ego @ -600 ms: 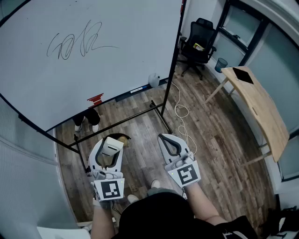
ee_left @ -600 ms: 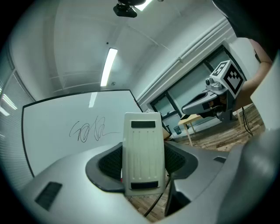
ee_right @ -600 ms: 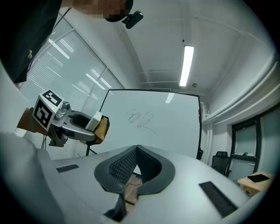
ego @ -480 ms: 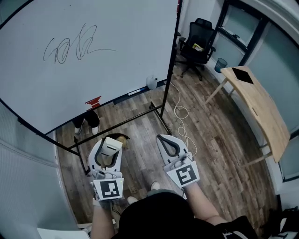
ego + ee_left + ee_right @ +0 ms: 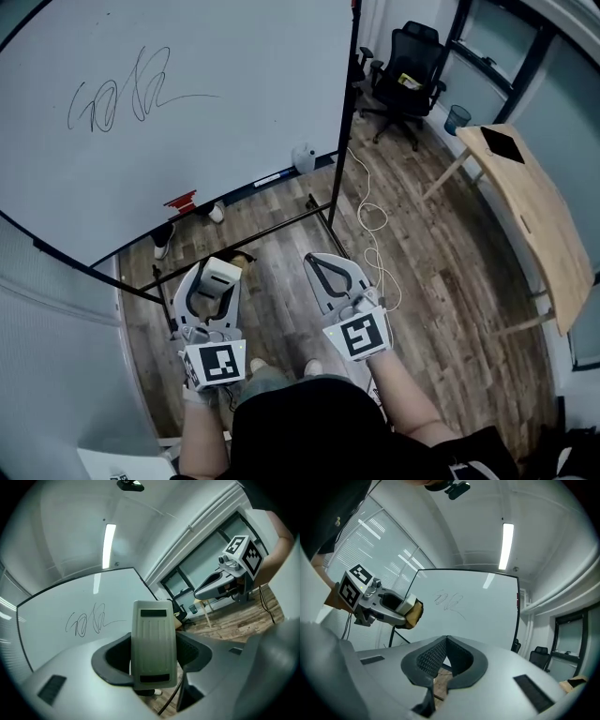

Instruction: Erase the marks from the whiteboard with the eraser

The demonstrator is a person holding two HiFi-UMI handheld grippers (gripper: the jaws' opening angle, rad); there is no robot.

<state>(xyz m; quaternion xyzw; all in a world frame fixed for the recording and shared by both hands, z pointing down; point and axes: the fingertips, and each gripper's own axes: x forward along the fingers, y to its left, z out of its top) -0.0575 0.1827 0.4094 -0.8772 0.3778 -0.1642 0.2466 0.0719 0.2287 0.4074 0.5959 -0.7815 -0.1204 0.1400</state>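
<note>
The whiteboard (image 5: 244, 84) has slid left in the head view. Well short of it, the left hand-held gripper (image 5: 214, 279) clamps the eraser (image 5: 223, 274). The right hand-held gripper (image 5: 319, 262) is closed and empty. Marks (image 5: 122, 98) remain unerased.

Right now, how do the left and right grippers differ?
The left gripper is shut on the eraser; the right gripper holds nothing. The left's fingers stand apart around the eraser; the right's fingers meet at the tips. Both point toward the whiteboard without touching it, and its marks are not yet erased.
</note>
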